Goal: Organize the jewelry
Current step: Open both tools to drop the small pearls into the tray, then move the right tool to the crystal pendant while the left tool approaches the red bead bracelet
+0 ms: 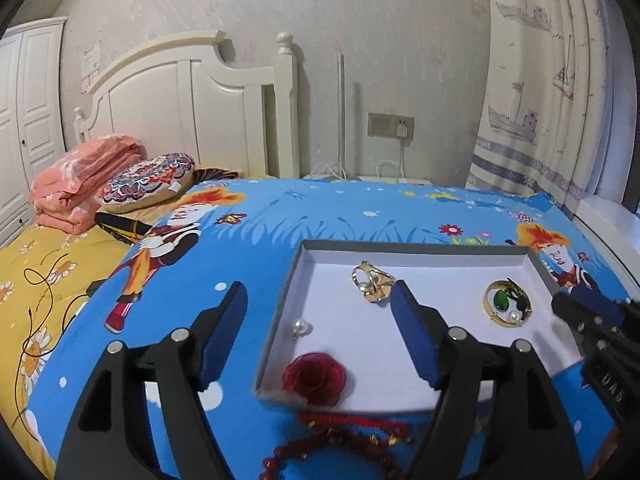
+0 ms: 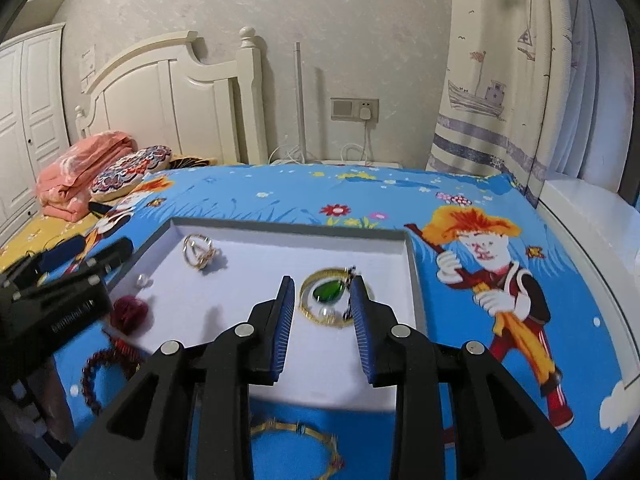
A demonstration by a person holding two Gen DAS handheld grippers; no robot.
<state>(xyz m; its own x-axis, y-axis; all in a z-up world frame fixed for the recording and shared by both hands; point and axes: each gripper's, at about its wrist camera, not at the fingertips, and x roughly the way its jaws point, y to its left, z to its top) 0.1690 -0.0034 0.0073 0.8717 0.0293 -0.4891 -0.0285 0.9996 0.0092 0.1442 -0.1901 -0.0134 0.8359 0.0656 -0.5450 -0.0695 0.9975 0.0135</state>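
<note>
A shallow white tray [image 1: 400,256] [image 2: 280,230] lies on the blue cartoon bedspread. In it are a gold ring piece [image 1: 373,282] [image 2: 198,255], a gold hoop with a green stone and pearl [image 1: 506,303] [image 2: 328,300], a small pearl earring [image 1: 301,327] [image 2: 144,280] and a red fabric rose [image 1: 314,378] [image 2: 130,314] at the near left edge. My left gripper [image 1: 318,298] is open, above the tray's left part. My right gripper [image 2: 323,283] is open, its fingers either side of the hoop, above it. A red bead bracelet [image 1: 340,446] [image 2: 106,364] and a gold bracelet [image 2: 304,438] lie on the bedspread in front of the tray.
A folded pink blanket [image 1: 80,184] and a patterned round cushion [image 1: 148,180] lie at the bed's head by the white headboard [image 1: 180,92]. A black cable [image 1: 44,292] trails over the yellow sheet at left. A curtain [image 1: 540,80] hangs at right.
</note>
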